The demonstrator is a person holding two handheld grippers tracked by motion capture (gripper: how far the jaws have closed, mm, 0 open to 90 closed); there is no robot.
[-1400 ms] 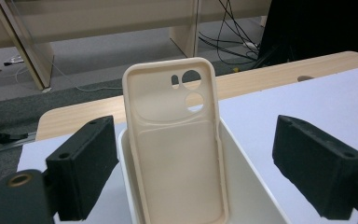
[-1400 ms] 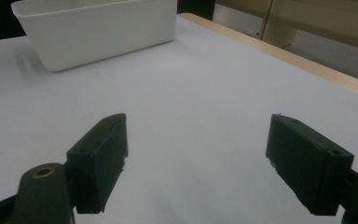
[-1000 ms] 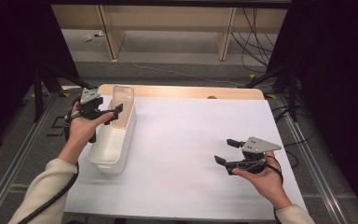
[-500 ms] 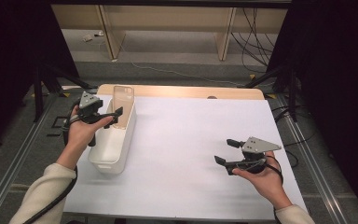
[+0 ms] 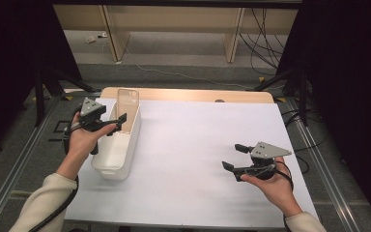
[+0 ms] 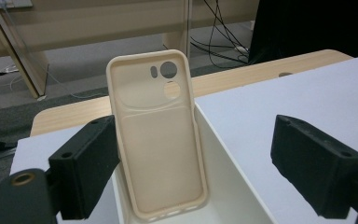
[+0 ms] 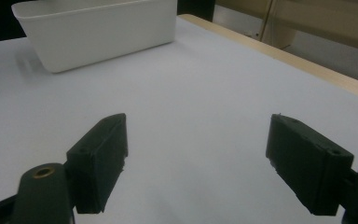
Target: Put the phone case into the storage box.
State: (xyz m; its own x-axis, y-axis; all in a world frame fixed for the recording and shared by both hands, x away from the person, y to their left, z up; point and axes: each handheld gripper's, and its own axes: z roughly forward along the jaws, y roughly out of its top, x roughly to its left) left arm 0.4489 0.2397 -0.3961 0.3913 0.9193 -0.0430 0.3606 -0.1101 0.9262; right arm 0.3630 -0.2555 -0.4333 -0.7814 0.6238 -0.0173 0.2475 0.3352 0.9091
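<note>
1. Your left hand-held gripper (image 5: 112, 124) hangs over the left rim of the long white plastic bin (image 5: 128, 140), its jaws spread wide and holding nothing.
2. The beige soft-plastic phone case (image 6: 157, 135) stands upright inside the bin's far end, leaning on the end wall, open side toward your left gripper, camera cut-outs at the top.
3. Your right hand-held gripper (image 5: 235, 157) hovers above the bare white counter (image 5: 198, 145), well apart from the bin, jaws spread and empty.
</note>
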